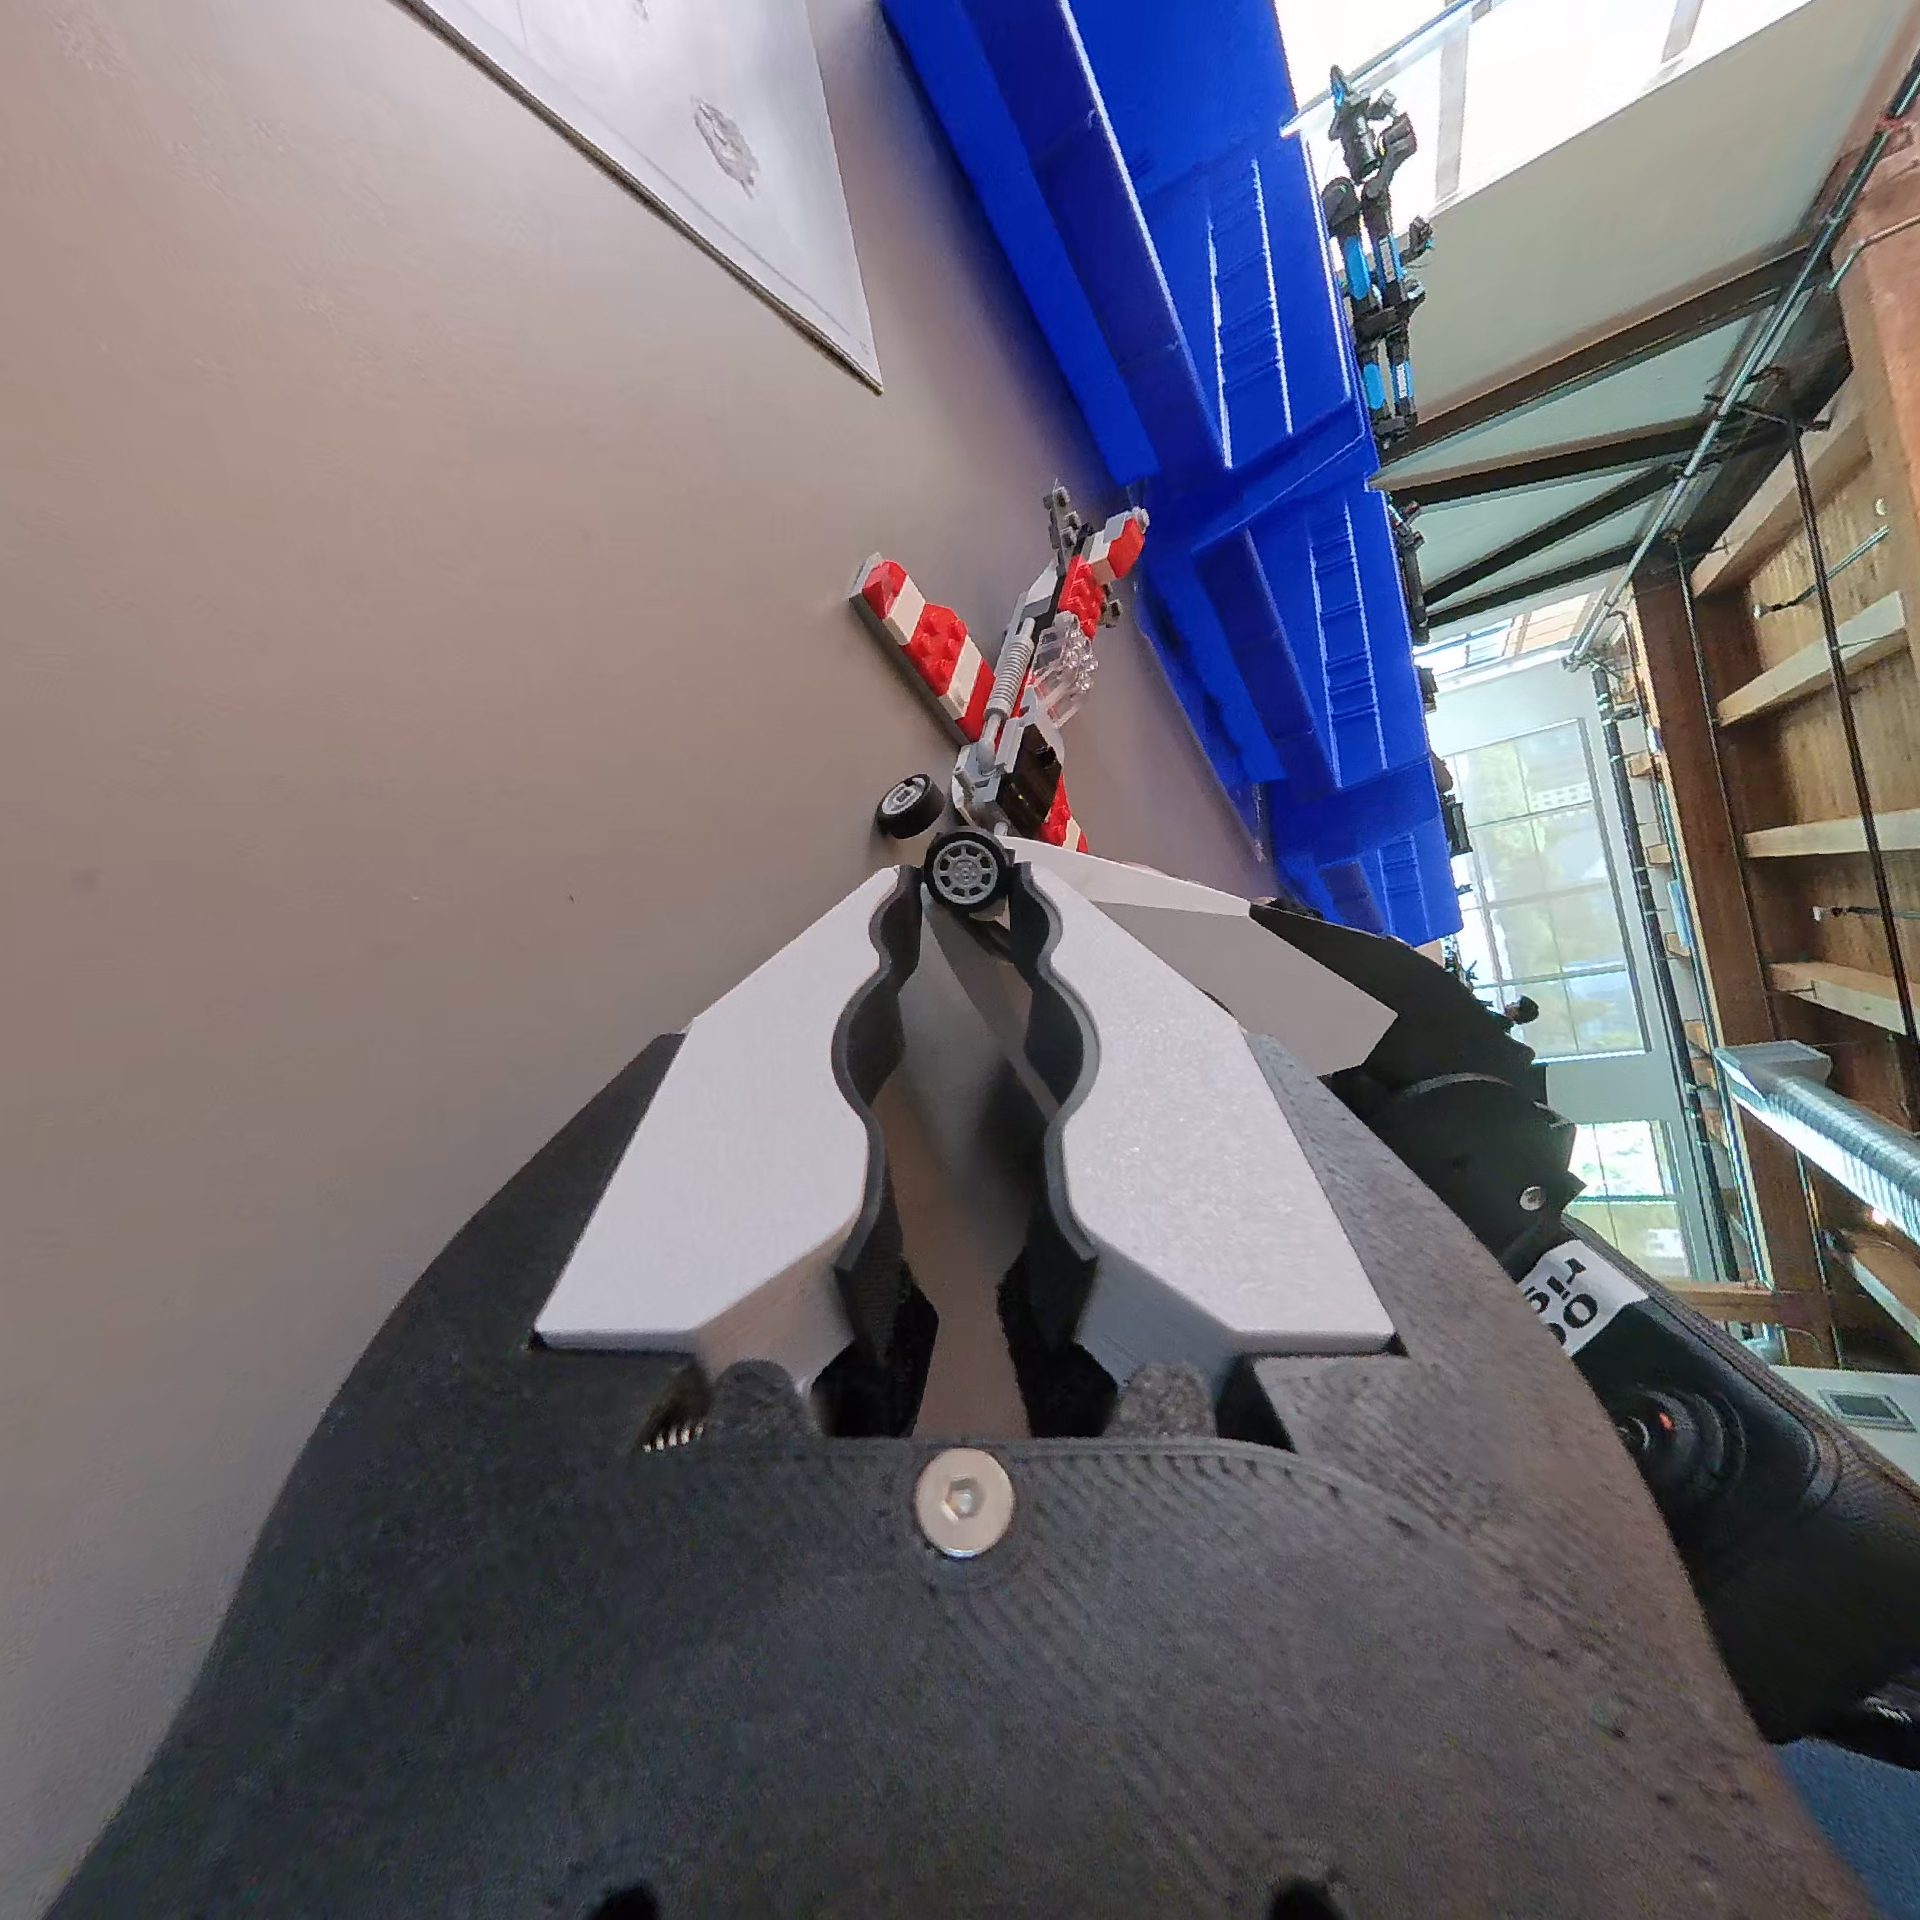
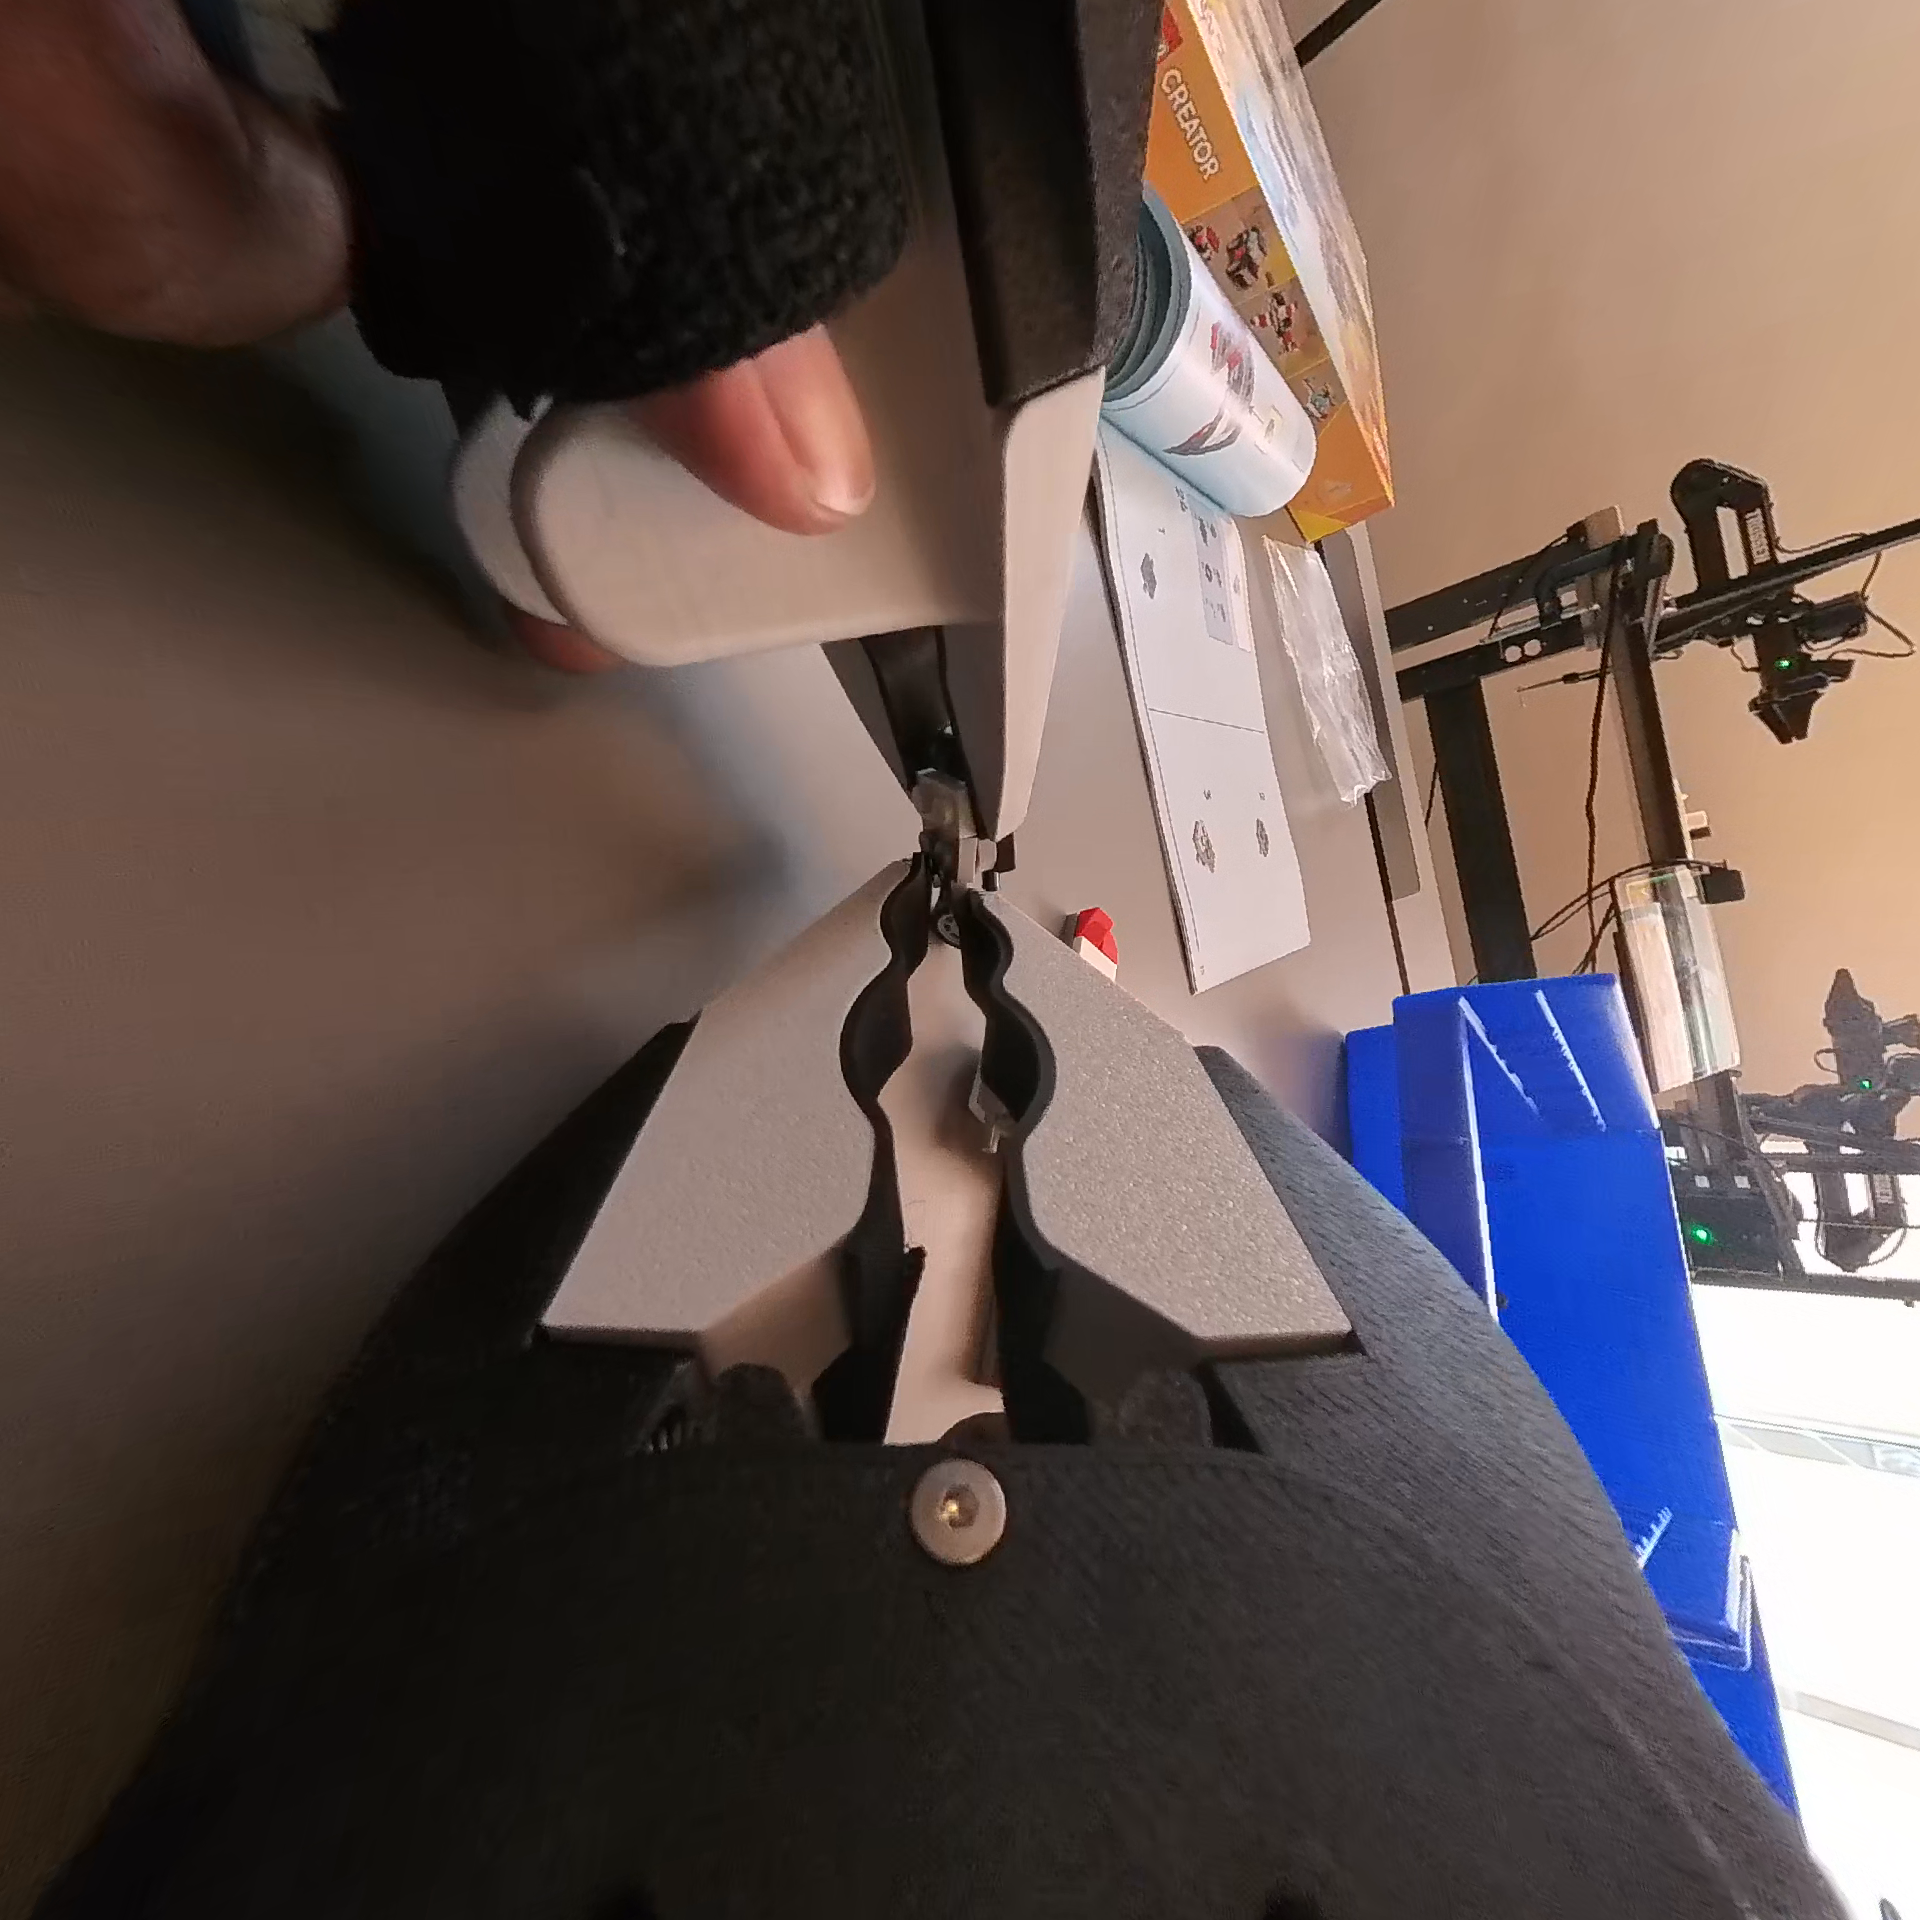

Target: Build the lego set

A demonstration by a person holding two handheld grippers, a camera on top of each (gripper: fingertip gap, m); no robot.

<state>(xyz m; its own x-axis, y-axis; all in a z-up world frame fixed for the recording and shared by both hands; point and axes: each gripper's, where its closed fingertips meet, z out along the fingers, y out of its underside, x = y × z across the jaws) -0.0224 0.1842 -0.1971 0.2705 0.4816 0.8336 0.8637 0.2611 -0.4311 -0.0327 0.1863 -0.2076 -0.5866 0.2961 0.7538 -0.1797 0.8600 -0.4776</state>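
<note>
My left gripper (image 1: 966,883) is shut on a small wheel (image 1: 968,871) with a grey hub and black tyre, held at its tips just in front of the red-and-white lego plane (image 1: 1023,665) on the grey table (image 1: 312,623). My right gripper (image 2: 951,902) is shut on the plane's grey front end (image 2: 971,857). Its white fingers (image 1: 1143,909) reach in from the right in the left wrist view. The left gripper (image 2: 951,805) comes down from above in the right wrist view, with a gloved hand on it. A red-and-white wing tip (image 2: 1096,940) shows behind my right finger.
A second loose wheel (image 1: 909,805) lies on the table beside the plane. Blue bins (image 1: 1247,416) stand behind it and also show in the right wrist view (image 2: 1538,1195). An instruction sheet (image 2: 1216,790), a curled booklet (image 2: 1205,384), an orange box (image 2: 1278,239) and a clear bag (image 2: 1325,665) lie farther off. My left and right fingertips are right by each other.
</note>
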